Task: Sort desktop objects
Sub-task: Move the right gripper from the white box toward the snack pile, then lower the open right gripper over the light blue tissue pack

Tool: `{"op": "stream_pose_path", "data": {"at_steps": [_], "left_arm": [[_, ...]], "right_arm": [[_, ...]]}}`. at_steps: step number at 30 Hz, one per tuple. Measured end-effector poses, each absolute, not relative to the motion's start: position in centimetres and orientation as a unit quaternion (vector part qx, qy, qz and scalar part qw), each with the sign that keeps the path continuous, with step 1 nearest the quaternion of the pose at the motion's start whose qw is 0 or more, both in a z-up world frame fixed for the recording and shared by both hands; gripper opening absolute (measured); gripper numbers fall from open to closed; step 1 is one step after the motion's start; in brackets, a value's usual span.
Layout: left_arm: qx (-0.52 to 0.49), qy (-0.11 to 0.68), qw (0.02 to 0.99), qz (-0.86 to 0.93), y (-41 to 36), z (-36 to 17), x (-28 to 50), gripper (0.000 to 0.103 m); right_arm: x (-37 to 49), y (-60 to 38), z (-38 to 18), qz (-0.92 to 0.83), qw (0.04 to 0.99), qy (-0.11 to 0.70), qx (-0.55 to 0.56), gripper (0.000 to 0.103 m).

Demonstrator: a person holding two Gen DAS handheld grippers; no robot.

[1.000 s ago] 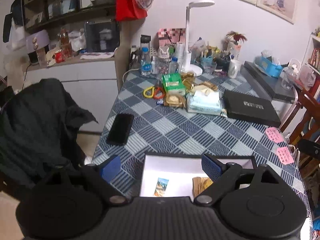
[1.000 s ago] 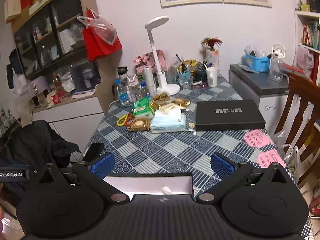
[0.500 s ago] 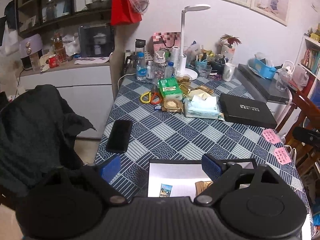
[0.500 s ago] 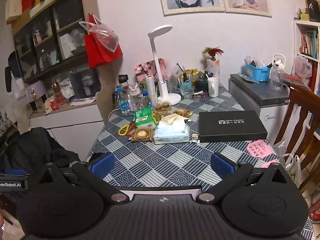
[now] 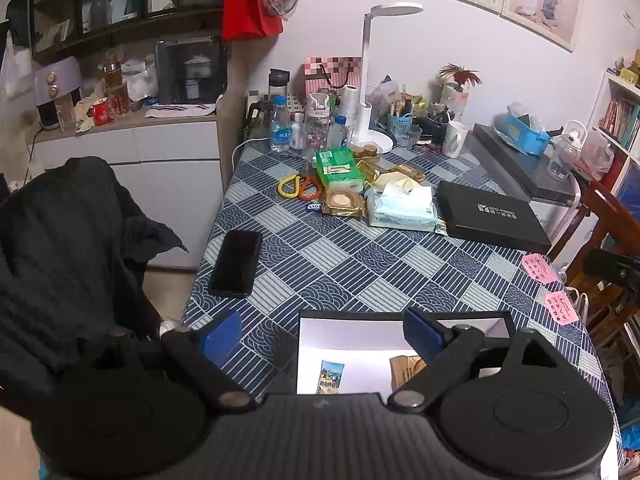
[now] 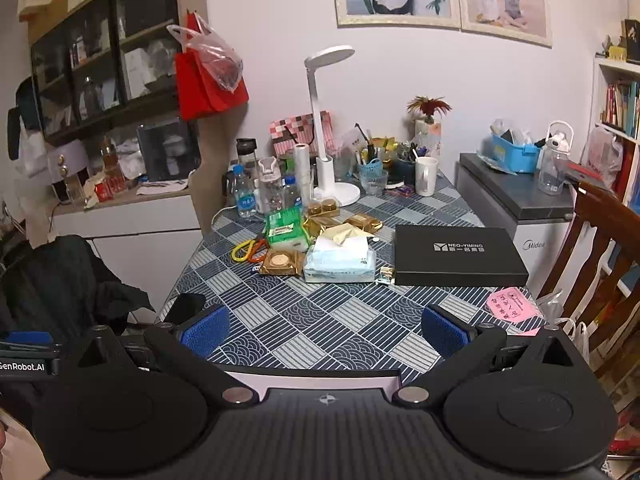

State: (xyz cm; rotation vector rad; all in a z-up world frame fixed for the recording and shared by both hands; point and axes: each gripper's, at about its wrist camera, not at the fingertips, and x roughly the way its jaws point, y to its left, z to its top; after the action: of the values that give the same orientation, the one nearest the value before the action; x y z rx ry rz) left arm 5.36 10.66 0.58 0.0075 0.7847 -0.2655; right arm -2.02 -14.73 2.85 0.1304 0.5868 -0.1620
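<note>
Partly hidden behind the left gripper (image 5: pixel 320 334), an open box (image 5: pixel 400 314); both grippers' jaws spread, right gripper (image 6: pixel 324 330) empty.

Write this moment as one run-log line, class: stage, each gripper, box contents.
stage: between picks | left gripper: open, empty | right gripper: open, empty | open box: picture card, gold packet

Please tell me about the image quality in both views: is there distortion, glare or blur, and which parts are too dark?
Left wrist view: strong fisheye bending at the edges; the open box interior is washed out white; the dark jacket loses detail. Right wrist view: same bending, shelf leans; tabletop items are sharp; the black gripper body fills the bottom.
</note>
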Motion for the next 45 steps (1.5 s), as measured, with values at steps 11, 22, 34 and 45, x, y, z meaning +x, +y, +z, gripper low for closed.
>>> {"op": "stream_pose_path", "data": {"at_steps": [11,22,34,45], "left_arm": [[0.001,0.389,0.913,-0.119,10.6,0.6,5.4,0.103],[0.01,0.405,0.907,-0.115,10.3,-0.7,6.3,0.103],[0.003,0.431,0.896,-0.103,10.4,-2.9,9.7,0.103],[0.006,0.461,0.882,-0.095,9.7,-5.7,12.6,0.103]], "right_arm": [[-1.3,-14.1,2.5,-0.068,0.95,0.299,0.05,0.103],[2.4,-13.4,2.3,-0.047,0.954,0.297,-0.012,0.103],[12.4,-15.1,0.9,-0.047,0.946,0.321,-0.002,0.103],[20.1,-14.9,-0.9,-0.038,0.94,0.34,-0.004,0.103]]}}
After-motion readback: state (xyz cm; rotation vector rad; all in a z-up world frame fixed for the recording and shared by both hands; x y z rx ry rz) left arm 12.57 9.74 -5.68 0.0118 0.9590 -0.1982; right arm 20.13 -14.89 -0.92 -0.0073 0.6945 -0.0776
